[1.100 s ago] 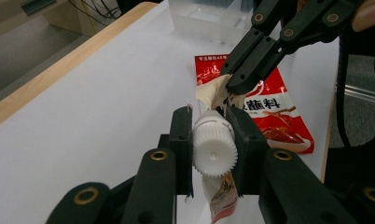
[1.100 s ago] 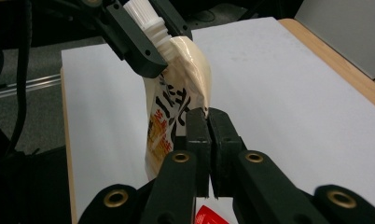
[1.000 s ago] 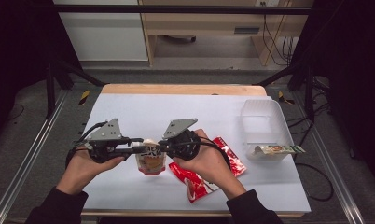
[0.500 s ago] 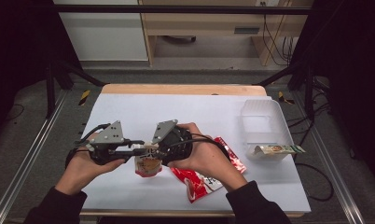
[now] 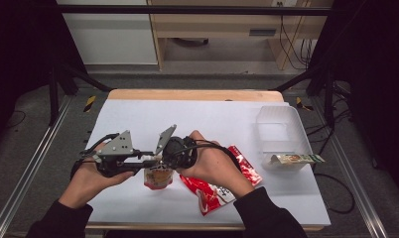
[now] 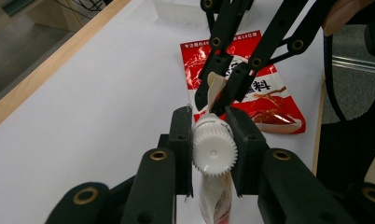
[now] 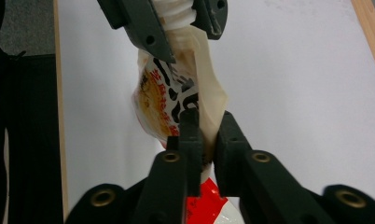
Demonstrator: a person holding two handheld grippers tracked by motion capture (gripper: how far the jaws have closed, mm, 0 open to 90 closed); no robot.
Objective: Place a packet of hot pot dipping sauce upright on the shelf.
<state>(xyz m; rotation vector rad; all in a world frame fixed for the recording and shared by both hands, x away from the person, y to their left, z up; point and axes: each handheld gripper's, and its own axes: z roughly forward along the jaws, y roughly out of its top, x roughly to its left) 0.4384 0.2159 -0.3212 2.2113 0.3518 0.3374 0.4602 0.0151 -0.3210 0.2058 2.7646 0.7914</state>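
A small spout pouch with orange and red print hangs just above the white table. My left gripper is shut on its white ribbed cap. My right gripper comes in from the opposite side. Its jaws have just been closing, and they now pinch the pale side edge of the pouch just below the spout. In the high view the left gripper and the right gripper meet tip to tip over the pouch.
A red snack packet lies flat on the table under my right forearm. A clear plastic box stands at the right edge with a green-ended packet resting on its near rim. The table's wooden far edge runs across the back.
My right gripper has shifted left toward the left one and rolled, so its grey plate now tilts up. It has taken a new hold on the pouch. The left hand has stayed put.
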